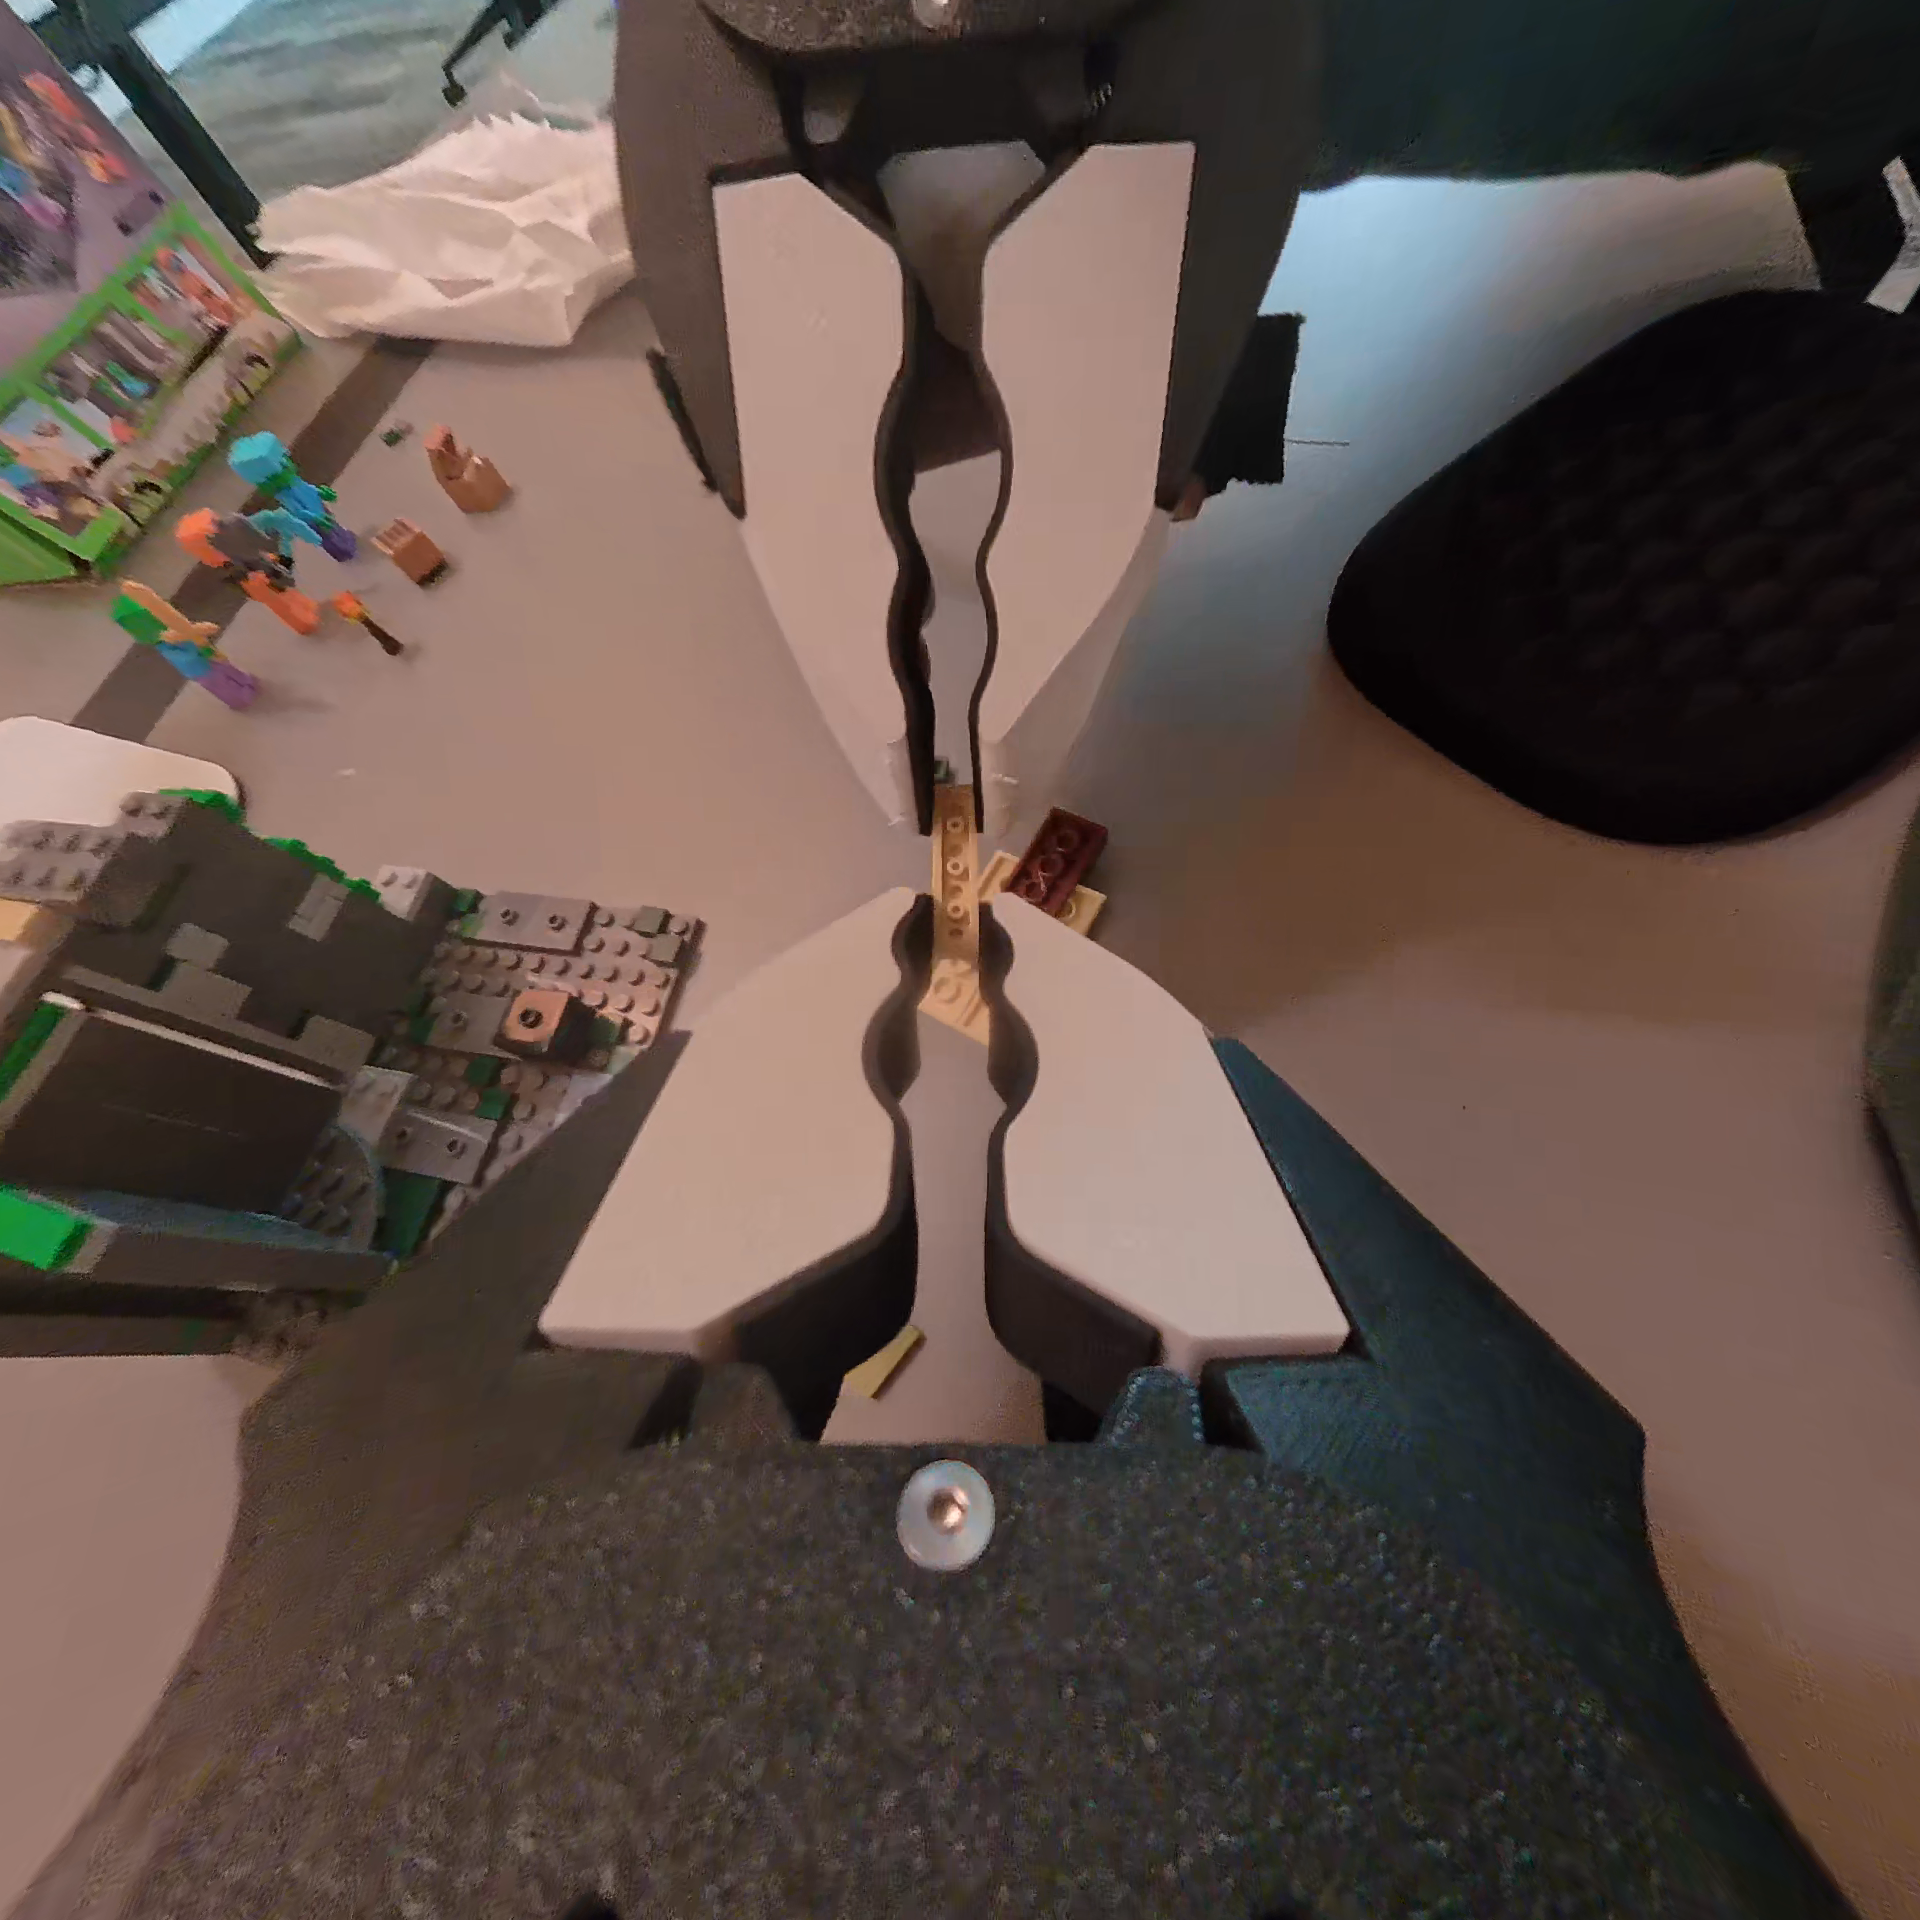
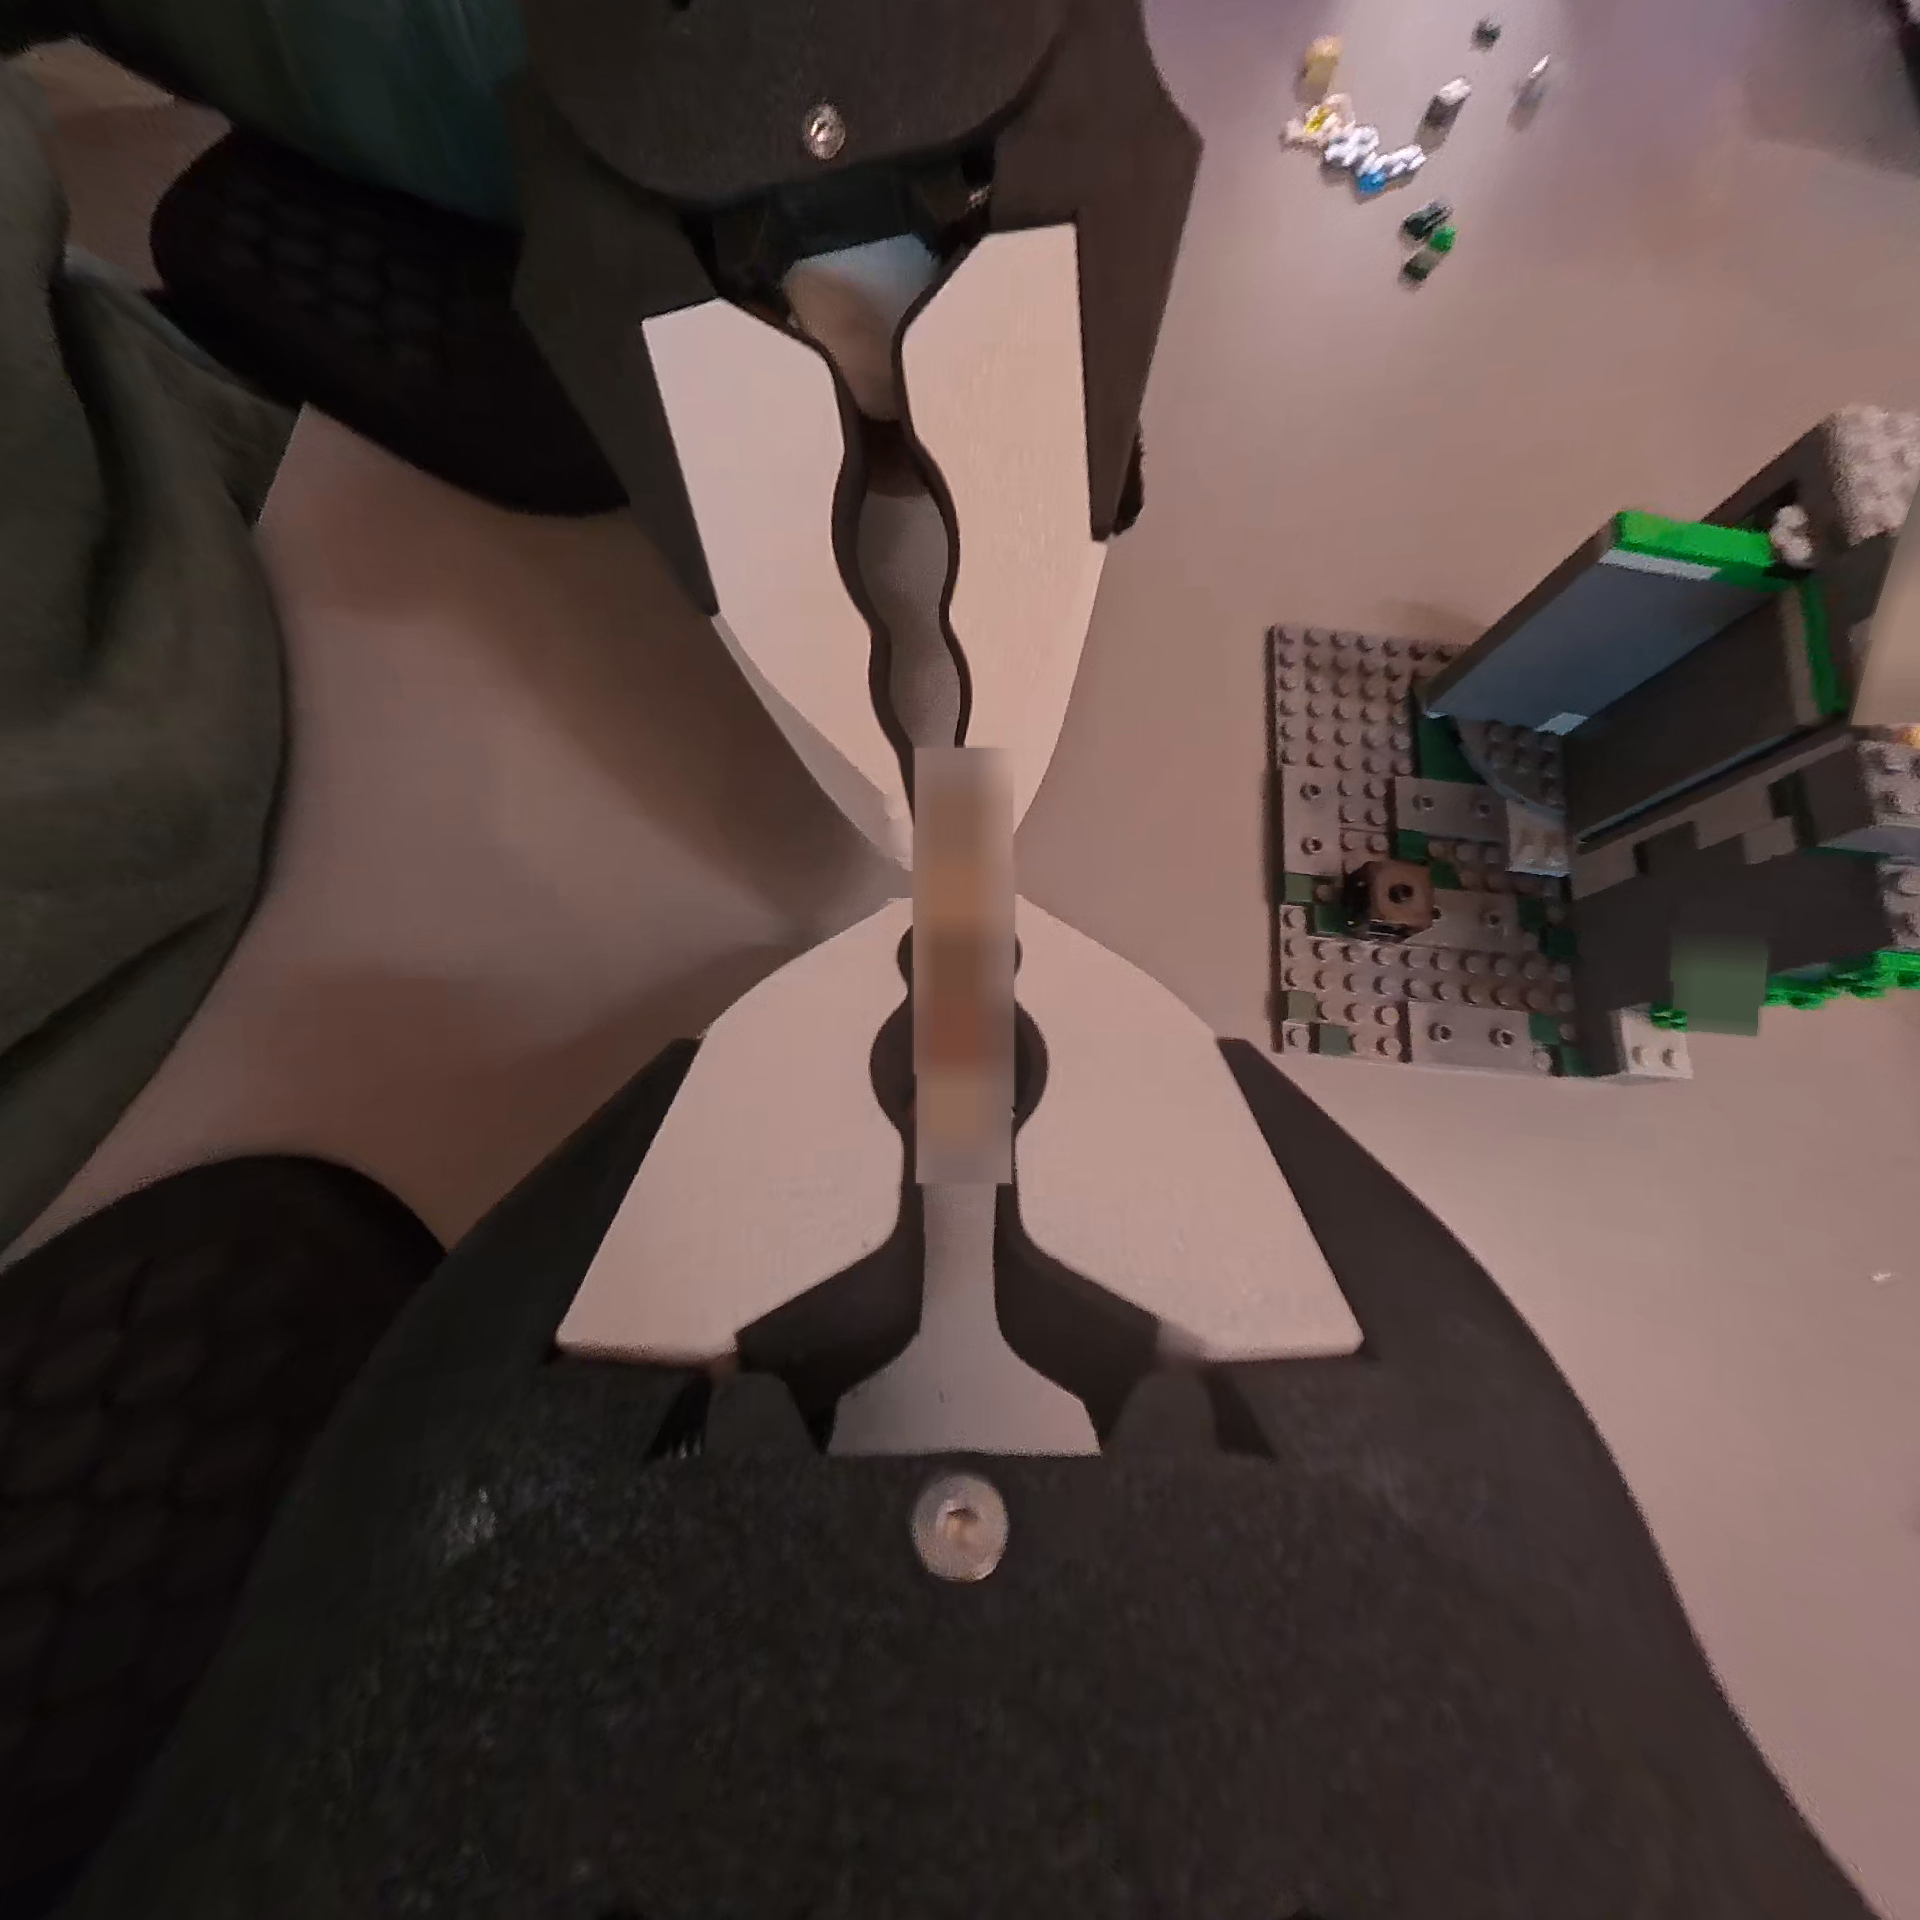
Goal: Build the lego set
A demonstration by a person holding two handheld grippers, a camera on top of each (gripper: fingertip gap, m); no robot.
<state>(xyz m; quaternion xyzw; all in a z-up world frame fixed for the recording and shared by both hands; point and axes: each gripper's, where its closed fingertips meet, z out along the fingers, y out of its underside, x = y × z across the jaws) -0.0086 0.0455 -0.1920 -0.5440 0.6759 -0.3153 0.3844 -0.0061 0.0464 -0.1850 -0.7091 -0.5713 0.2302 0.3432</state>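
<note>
In the left wrist view a long tan studded plate [image 1: 958, 881] is held just above the table between both grippers. My left gripper [image 1: 951, 912] comes from below and is shut on its near part. My right gripper [image 1: 948, 821] comes from above and is shut on its far end. In the right wrist view my right gripper [image 2: 961, 925] and the left gripper [image 2: 935, 764] meet tip to tip; a blurred patch hides the piece there. A dark red brick [image 1: 1060, 852] and tan flat pieces [image 1: 1083, 910] lie beside the tips.
The grey and green lego build [image 1: 312, 1039] stands left of the grippers, and right of them in the right wrist view [image 2: 1340, 727]. Minifigures [image 1: 260, 540], the set box [image 1: 83, 364] and white paper [image 1: 447, 239] are far left. A black cushion [image 1: 1631, 561] is right. Loose pieces [image 2: 1371, 135] lie farther off. Only a small space, under 4 cm, lies between the two pairs of fingers.
</note>
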